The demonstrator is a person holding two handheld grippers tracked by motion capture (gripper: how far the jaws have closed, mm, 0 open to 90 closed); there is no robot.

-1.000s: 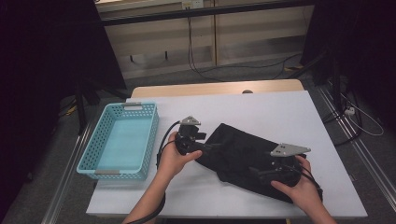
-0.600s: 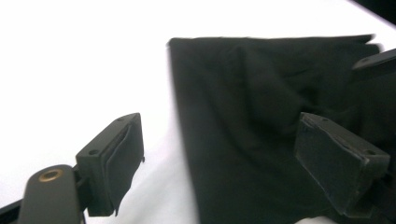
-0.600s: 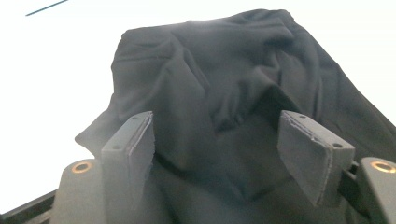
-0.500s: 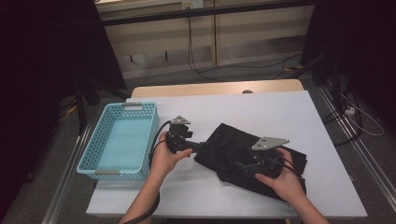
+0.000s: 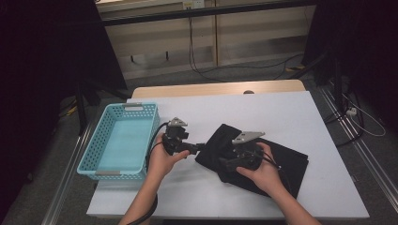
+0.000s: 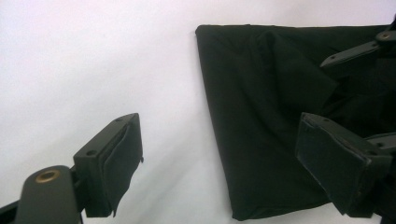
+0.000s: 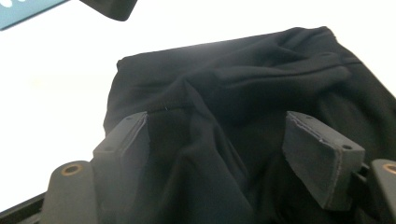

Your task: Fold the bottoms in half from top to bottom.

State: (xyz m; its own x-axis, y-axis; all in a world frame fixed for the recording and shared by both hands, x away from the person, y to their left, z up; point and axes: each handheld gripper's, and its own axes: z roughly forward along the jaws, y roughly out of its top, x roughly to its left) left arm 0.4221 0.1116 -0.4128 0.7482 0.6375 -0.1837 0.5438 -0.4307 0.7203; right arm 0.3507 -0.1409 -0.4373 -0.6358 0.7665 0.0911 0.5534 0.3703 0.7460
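Two open tongs [image 5: 199,149] [image 5: 225,164] at black cloth [image 5: 286,159]

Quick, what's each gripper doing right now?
Left gripper: open, holding nothing, beside the black cloth.
Right gripper: open over the cloth, not pinching it.

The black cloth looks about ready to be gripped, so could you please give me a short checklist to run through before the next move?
1. Left gripper open: ok, jaws wide apart.
2. Left gripper at the black cloth: ok; one pad over the cloth's left edge, the other over bare white table.
3. Right gripper open over the cloth: ok; folds lie between its jaws, pads not pressing.
4. Cloth flat: not ok, it is bunched into folds.
5. Blue basket free to receive: ok, nothing inside it.
6. Cloth fully on the table: ok.
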